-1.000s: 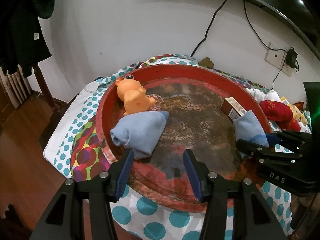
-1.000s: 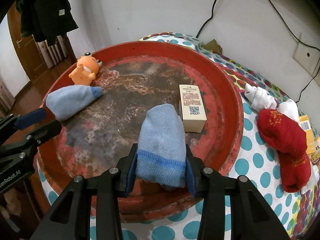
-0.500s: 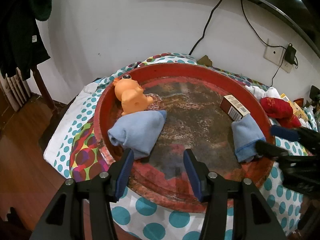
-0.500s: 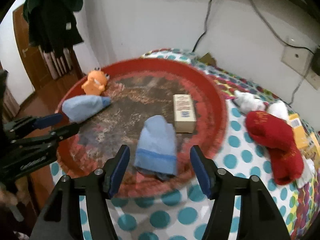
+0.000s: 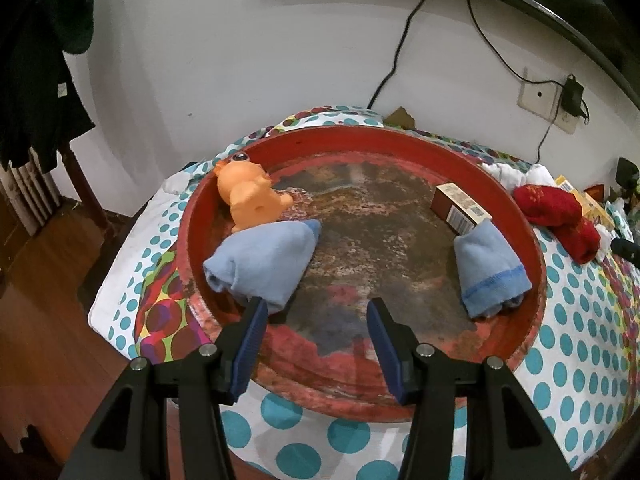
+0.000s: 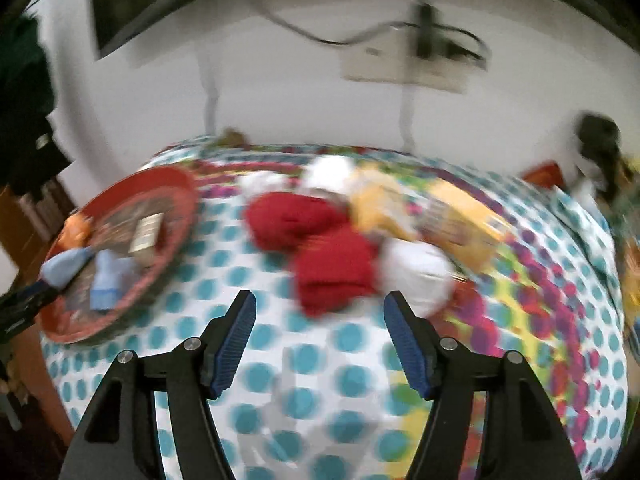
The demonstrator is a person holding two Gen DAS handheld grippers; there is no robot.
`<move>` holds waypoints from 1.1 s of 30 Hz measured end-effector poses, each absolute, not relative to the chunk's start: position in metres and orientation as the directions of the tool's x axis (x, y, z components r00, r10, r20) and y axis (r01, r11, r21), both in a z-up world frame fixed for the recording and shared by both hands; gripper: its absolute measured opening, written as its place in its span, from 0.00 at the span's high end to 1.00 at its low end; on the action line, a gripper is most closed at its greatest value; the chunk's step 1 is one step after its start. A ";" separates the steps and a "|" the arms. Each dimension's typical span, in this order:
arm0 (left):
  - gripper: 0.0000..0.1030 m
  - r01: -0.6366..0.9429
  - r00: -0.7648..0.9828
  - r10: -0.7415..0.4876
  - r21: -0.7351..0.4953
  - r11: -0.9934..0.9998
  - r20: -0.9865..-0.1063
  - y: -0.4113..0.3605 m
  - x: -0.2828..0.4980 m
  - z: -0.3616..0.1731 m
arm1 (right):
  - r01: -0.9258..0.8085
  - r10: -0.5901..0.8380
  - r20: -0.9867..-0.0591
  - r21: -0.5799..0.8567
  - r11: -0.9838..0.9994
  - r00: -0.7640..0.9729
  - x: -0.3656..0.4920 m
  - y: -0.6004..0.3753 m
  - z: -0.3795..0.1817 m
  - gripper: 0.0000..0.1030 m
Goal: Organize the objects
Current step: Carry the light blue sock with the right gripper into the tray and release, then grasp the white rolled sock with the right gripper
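Both grippers empty over a spotted cloth, sorting partly done

Right gripper [image 6: 320, 344], jaws just opened wide with nothing between them, faces red socks [image 6: 320, 248] and white socks [image 6: 416, 276] loose mid-cloth; left gripper [image 5: 316, 344] hovers half open at the red tray's [image 5: 400, 396] near rim; inside lie two blue socks [image 5: 264, 264], a box [image 5: 460, 208] and an orange toy [image 5: 248, 200]; red and white socks likely remain to sort
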State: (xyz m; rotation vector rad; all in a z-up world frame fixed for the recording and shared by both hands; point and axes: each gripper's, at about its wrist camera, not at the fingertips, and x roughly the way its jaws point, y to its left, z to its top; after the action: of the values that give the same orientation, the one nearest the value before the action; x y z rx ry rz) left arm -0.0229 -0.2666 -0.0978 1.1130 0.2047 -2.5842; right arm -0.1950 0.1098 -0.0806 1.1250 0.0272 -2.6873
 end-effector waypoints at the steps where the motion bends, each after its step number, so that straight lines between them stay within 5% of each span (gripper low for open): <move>1: 0.48 0.343 -0.645 -0.234 -0.001 -0.939 -0.727 -0.266 -0.023 -0.098 | 0.192 -0.187 -0.713 0.074 -0.979 -0.676 -0.197 0.118 -0.083 0.37; 21: 0.48 0.295 -0.701 -0.287 0.102 -0.950 -0.653 -0.240 -0.021 -0.092 | 0.092 -0.070 -0.737 0.011 -0.996 -0.672 -0.275 0.114 -0.126 0.39; 33: 0.48 0.252 -0.705 -0.240 0.081 -0.964 -0.667 -0.235 -0.023 -0.099 | 0.118 -0.031 -0.718 -0.072 -0.990 -0.695 -0.271 0.109 -0.128 0.52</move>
State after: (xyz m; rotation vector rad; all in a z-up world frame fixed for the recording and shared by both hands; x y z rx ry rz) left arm -0.0231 -0.2346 -0.0987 1.0447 0.0239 -2.6772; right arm -0.2710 0.1086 -0.1283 1.1891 0.1725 -2.8145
